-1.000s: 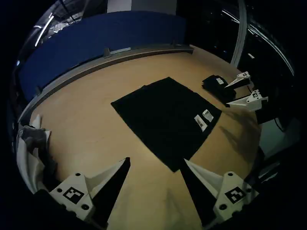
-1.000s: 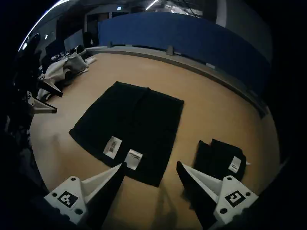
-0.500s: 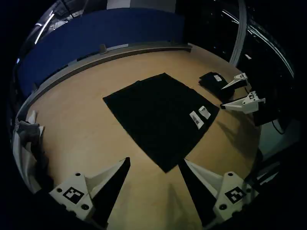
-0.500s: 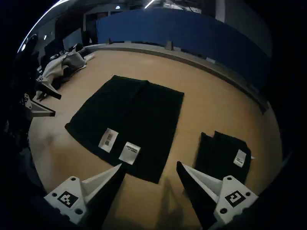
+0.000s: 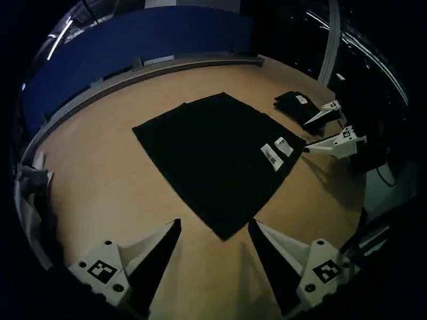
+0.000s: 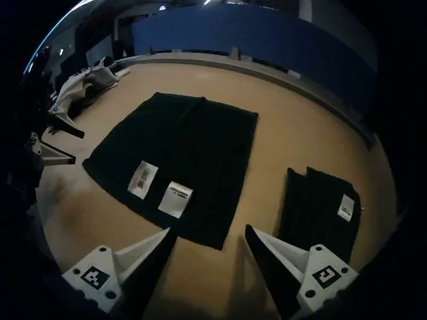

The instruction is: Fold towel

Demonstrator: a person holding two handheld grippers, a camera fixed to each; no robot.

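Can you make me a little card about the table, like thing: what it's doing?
towel: black, spread flat, not folded yet
white labels: two, lying on the towel near one edge
second towel: black, folded, lying apart from the flat one
table: light wood
left gripper: fingers open, holding nothing, pointing at a towel corner
right gripper: fingers open, holding nothing, near the edge with the labels
blue partition: along the far side of the table
pale cloth: heaped at the table's far corner
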